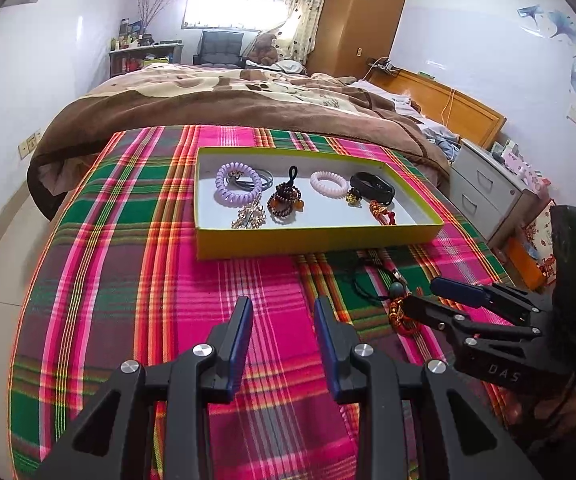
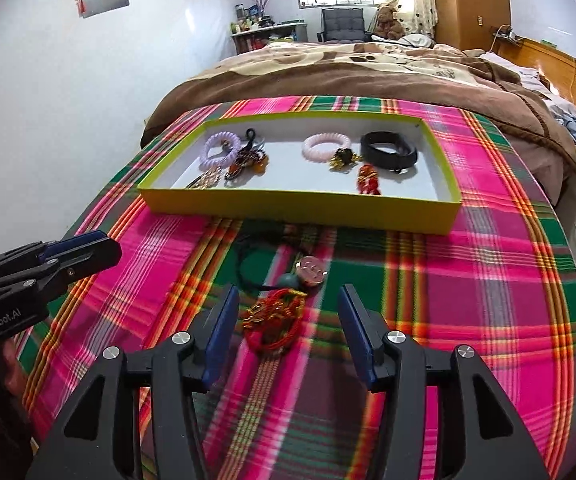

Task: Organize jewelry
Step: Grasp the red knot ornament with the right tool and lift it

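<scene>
Jewelry lay in the yellow box (image 1: 320,240) on the plaid cloth (image 1: 128,280); the left gripper (image 1: 284,320) was open and held nothing. From the right wrist, a red cord charm (image 2: 276,324) sat between the wide-open, empty right gripper (image 2: 288,320), with a black cord (image 2: 248,264) in front

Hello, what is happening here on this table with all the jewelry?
A person holding a gripper in each hand is sorting jewelry into a yellow tray on a plaid cloth. Several pieces already lie inside, among them a purple coil band and a black band. The right gripper is open, with a red and gold knotted charm on the cloth between its fingers, not yet gripped. The left gripper is open and holds nothing.
</scene>
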`<state>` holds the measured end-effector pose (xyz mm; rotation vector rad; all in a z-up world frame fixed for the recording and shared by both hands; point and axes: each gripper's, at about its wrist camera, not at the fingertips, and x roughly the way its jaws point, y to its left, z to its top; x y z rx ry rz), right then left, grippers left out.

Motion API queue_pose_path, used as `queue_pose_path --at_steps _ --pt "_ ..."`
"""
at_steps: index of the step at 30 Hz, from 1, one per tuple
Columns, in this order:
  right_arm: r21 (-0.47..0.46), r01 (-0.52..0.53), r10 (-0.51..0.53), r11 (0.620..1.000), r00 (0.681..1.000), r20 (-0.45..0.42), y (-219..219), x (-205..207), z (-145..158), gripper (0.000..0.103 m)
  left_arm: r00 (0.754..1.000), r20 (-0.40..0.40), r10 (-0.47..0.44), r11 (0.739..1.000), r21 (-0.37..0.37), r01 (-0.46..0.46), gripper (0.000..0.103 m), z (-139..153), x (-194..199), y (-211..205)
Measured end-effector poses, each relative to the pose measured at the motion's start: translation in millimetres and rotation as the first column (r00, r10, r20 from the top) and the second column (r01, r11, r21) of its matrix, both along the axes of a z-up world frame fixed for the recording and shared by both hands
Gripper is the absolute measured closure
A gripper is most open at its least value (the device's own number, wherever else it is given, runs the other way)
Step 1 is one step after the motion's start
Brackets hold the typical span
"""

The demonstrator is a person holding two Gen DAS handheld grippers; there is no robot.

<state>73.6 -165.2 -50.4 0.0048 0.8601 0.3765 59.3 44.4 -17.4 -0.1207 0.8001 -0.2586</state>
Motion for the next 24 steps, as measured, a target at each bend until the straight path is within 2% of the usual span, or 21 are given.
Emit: queue_pose_path --at_steps 11,18,22,24 --pt "-0.079 0.025 -0.028 0.997 0.999 -0.045 16 5 -13 0.051 1.0 -0.004 -0.009 1.0 -0.005 0.009 0.072 -2 -6 2" --pt "-0.086 0.049 -0.053 0.995 0.998 -0.047 13 6 -14 0.052 1.0 -0.006 -0.008 1.0 -0.004 0.008 0.072 -2 -6 2" --pt "-0.103 0.071 -0.076 0.992 0.996 -0.041 9 4 -14 0.073 1.0 -0.01 -0.011 1.0 0.002 0.011 0.072 -2 -5 -1" --pt "-0.082 0.079 -0.083 0.994 0.995 -0.047 3 4 -13 0.076 1.0 -0.008 -0.014 1.0 0.002 0.014 0.072 -1 -5 -3"
